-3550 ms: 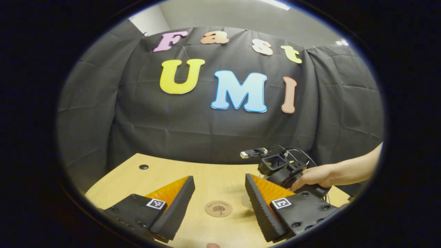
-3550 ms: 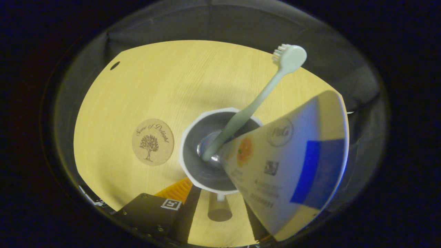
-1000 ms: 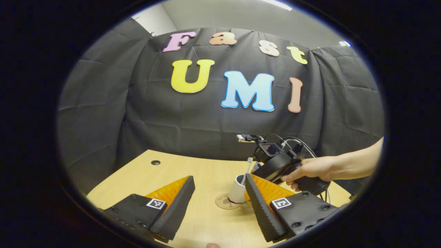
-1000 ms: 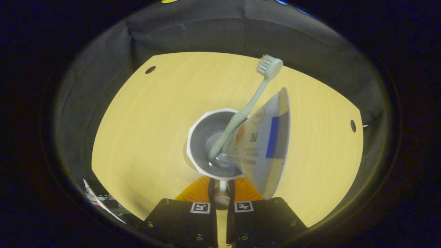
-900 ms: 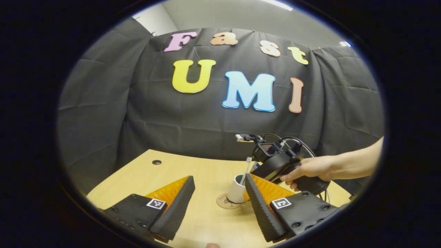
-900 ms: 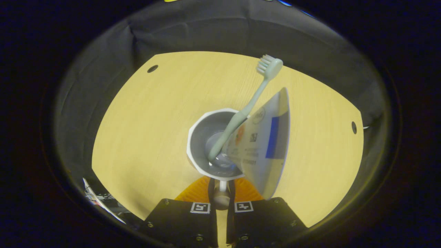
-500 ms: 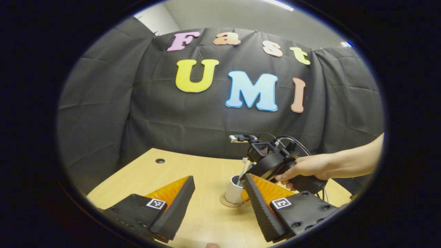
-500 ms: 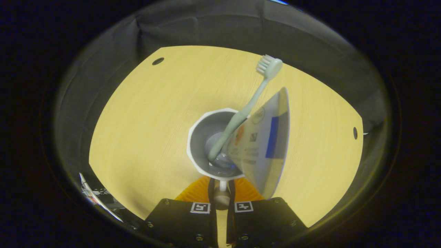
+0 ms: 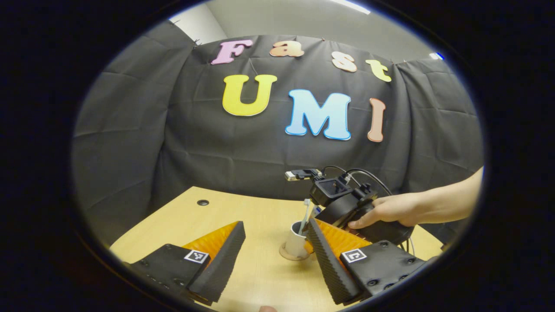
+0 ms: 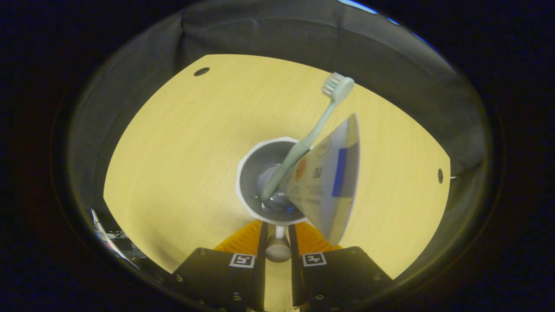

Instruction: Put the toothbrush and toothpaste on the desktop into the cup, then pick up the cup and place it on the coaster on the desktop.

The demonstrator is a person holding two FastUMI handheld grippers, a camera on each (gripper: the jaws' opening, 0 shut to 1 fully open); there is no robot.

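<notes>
A white cup (image 10: 253,173) stands on the round cork coaster (image 9: 285,254) on the wooden desktop (image 10: 173,151). A pale green toothbrush (image 10: 313,132) and a white tube of toothpaste (image 10: 331,182) lean inside it. My right gripper (image 10: 277,229) sits at the cup's near side, its jaws slightly apart on either side of the cup handle (image 10: 277,250). In the left gripper view the cup (image 9: 296,242) is just beyond my open left gripper (image 9: 275,225), which holds nothing. A hand (image 9: 386,212) holds the right gripper's body (image 9: 342,206) behind the cup.
The desktop has small round cable holes at its far corners (image 10: 201,71) (image 10: 440,175). The black cloth wall (image 9: 195,143) closes off the back of the table. Some clutter (image 10: 102,236) shows below the table's left edge.
The cup went from beside the coaster onto it, carried by the right gripper. In the last half second the right gripper's jaws have spread a little off the handle. My left gripper stays open.
</notes>
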